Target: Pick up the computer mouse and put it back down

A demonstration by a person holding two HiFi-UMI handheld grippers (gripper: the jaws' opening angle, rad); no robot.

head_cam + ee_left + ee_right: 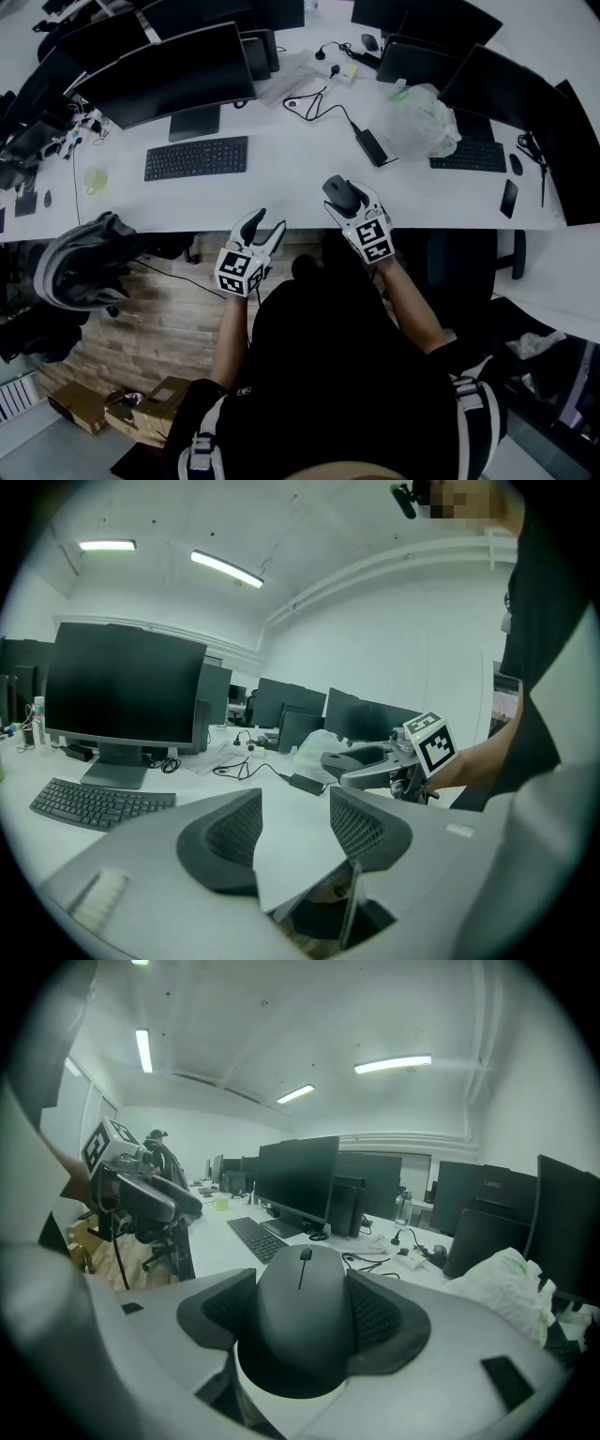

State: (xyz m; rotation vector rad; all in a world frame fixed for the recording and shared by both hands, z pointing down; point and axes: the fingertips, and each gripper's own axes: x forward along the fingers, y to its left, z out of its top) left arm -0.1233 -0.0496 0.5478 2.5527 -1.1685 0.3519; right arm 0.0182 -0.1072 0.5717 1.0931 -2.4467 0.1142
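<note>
A dark grey computer mouse (pixel 302 1288) sits between the pads of my right gripper (pixel 302 1318), which is shut on its two sides. In the head view this mouse (pixel 337 192) and the right gripper (pixel 352 201) are over the white desk (pixel 281 187) near its front edge. Whether the mouse touches the desk I cannot tell. From the left gripper view the right gripper (pixel 361 761) shows at the right with the mouse (pixel 345 758) in it. My left gripper (pixel 266 228) stands open and empty at the desk's front edge, to the left. Its jaws (pixel 295 832) hold nothing.
A black keyboard (pixel 196 157) and a large monitor (pixel 169 75) lie to the left. A power adapter with cable (pixel 372 147) and a white plastic bag (pixel 422 120) sit beyond the mouse. A second keyboard (pixel 467 156) is at the right. An office chair (pixel 84 262) stands at the lower left.
</note>
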